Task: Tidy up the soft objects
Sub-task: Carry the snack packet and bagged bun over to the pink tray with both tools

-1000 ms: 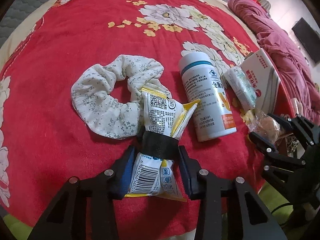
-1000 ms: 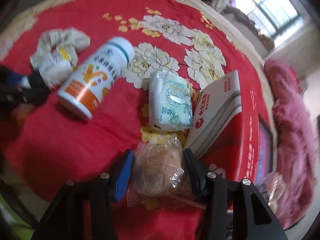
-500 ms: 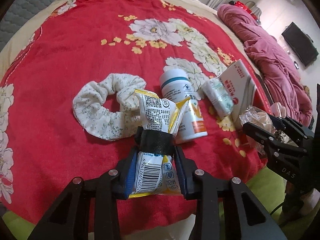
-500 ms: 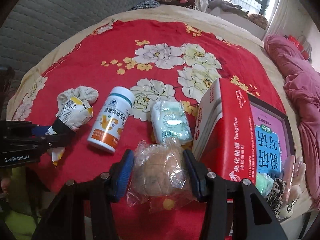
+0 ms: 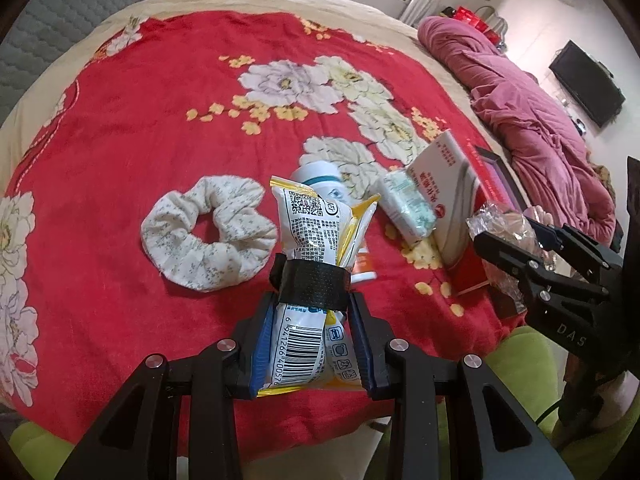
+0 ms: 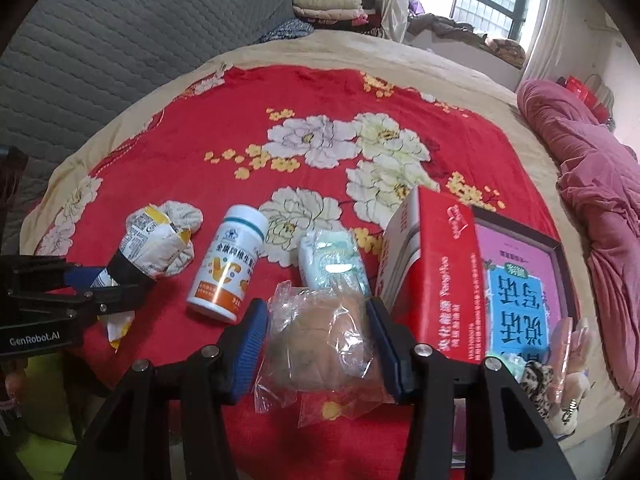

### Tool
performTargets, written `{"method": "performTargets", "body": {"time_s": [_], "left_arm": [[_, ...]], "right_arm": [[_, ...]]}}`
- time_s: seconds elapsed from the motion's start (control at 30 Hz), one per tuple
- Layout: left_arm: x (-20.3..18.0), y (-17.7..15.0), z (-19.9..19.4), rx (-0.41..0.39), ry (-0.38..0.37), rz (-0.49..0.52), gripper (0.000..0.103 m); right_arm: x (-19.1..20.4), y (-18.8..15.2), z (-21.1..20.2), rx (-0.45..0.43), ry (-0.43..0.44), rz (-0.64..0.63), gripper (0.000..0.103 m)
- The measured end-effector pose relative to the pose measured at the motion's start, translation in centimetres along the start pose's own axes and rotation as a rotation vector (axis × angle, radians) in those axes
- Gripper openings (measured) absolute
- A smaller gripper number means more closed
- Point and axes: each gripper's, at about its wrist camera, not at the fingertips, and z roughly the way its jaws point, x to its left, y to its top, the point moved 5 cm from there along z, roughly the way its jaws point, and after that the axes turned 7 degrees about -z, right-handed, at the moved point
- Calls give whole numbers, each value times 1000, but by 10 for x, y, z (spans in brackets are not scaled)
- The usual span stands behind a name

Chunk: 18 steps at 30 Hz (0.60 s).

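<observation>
1. The left gripper is clamped on a white and yellow snack packet, its blue pads pressing the barcode end from both sides. A black band is wrapped round the packet's middle, and the top half sticks up past the fingertips.
2. The right gripper is clamped on a clear plastic bag with a brown bun-like lump inside (the contents are too crinkled over to name for sure); both pads bear on the bag's sides.
3. Both packages are held up off the red flowered blanket, which covers the bed.
4. A white floral scrunchie lies flat on the blanket, just left of the packet in the left wrist view.
5. A white pill bottle with an orange label lies on its side, between the scrunchie and a small pack of tissues.
6. The tissues lie right beside a red and white box, which stands tilted next to a framed picture with blue lettering.
7. A pink quilt is bunched along the far right edge of the bed.
</observation>
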Motion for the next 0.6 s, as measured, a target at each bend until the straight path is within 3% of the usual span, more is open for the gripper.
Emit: {"method": "performTargets", "body": {"time_s": [0.33,0.6], "left_arm": [[-41,19,-15,-44,-29,55,36],[-100,31,-17,-61,-67,152,36]], "right_arm": [[-33,9,-38,-84,-51,57,51],[-93,-8,-68,-127,-121,183,51]]}}
